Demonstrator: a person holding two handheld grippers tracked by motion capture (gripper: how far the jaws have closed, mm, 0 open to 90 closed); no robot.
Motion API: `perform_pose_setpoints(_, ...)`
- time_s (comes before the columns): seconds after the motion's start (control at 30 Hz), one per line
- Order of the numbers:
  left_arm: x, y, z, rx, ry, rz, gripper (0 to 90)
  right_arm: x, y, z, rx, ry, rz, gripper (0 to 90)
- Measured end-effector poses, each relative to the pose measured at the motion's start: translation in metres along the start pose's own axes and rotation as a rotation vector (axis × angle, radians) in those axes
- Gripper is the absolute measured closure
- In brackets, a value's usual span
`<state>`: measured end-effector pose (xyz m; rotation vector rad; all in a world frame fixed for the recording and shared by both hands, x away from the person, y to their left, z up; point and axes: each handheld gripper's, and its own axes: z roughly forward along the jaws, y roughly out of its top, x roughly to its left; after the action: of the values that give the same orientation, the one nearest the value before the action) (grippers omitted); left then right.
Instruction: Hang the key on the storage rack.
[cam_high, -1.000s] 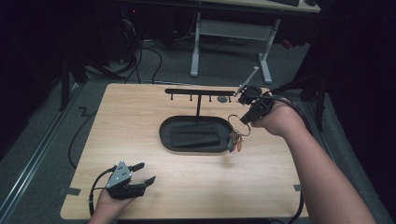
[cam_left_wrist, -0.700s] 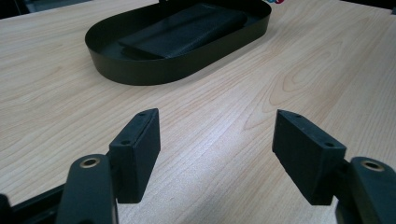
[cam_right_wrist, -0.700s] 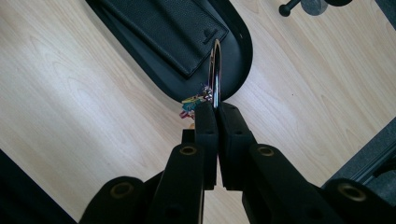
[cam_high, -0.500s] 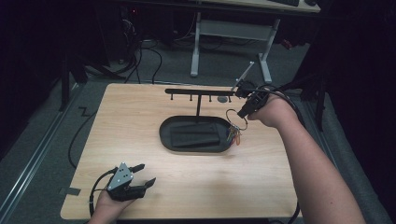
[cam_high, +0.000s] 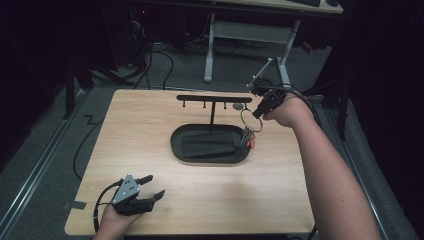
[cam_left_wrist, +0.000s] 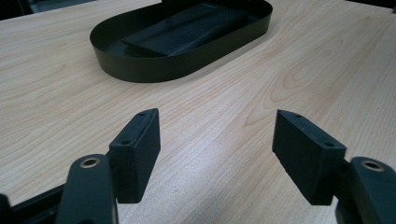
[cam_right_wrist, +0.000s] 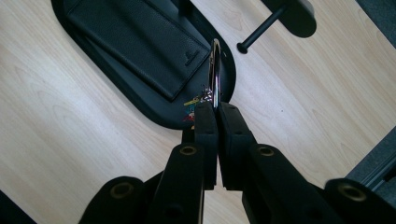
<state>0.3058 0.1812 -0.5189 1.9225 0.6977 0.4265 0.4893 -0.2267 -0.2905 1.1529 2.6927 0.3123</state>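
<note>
A black oval tray (cam_right_wrist: 140, 105) lies beyond the jaws with a dark wallet (cam_right_wrist: 135, 46) flat inside; a black hook rack (cam_high: 214, 98) stands behind it on the wooden table (cam_high: 150, 130).

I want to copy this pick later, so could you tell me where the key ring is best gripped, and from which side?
Grip the key ring on its thin metal loop, from above, pads flat on either face, as the right gripper does now. The keys hang below it, so the upper arc stays free for a hook on the rack.

Dim lab: floor cables (cam_high: 150, 60), height-adjustable desk (cam_high: 250, 30) behind.
</note>
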Motion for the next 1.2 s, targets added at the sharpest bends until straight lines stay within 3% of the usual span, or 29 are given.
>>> perform_pose_setpoints(0.13, 0.000, 0.000, 0.000, 0.003, -0.002, 0.001, 33.0, -0.007, 0.005, 0.006, -0.009, 0.007, 0.027, 88.2)
perform_pose_setpoints(0.57, 0.001, -0.001, 0.000, 0.001, 0.003, -0.005, 33.0, -0.021, 0.013, 0.020, -0.021, 0.012, 0.048, 88.2)
perform_pose_setpoints(0.97, 0.002, -0.002, -0.001, 0.005, -0.004, -0.008, 33.0, -0.026, 0.016, 0.031, -0.033, -0.003, 0.085, 87.6)
perform_pose_setpoints(1.2, 0.002, -0.002, -0.001, 0.003, -0.005, -0.006, 33.0, -0.024, 0.019, 0.035, -0.043, -0.025, 0.078, 85.8)
